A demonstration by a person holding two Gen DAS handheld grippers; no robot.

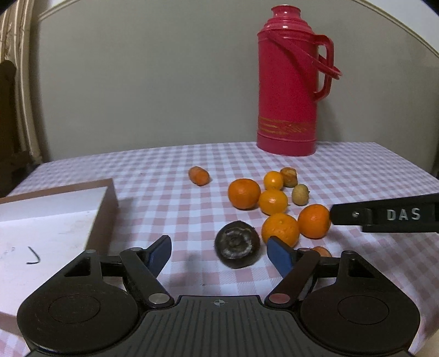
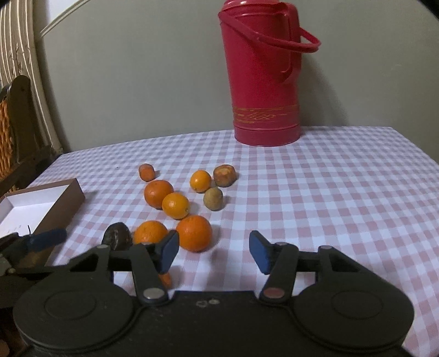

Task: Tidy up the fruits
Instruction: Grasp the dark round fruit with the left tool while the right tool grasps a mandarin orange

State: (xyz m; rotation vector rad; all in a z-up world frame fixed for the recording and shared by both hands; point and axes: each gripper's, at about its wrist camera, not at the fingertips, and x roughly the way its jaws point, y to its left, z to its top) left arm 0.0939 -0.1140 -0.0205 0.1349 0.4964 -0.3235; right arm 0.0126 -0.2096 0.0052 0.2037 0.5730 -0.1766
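Closing my left gripper (image 1: 219,254), jaws parted and empty, on the dark round fruit (image 1: 237,244) beside the brown-sided cardboard box (image 1: 103,211), I centre it while my right gripper (image 2: 214,251) waits agape, empty, near the orange mandarin (image 2: 194,233).

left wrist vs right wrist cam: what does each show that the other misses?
Only the left wrist view: the thermos's top and cap, and the right gripper's finger marked DAS coming in from the right edge.

Only the right wrist view: a dark wooden chair at the left, and the left gripper seen from the side by the box.

Both: the red thermos, the checked tablecloth, the open box, the oranges and the dark fruit.
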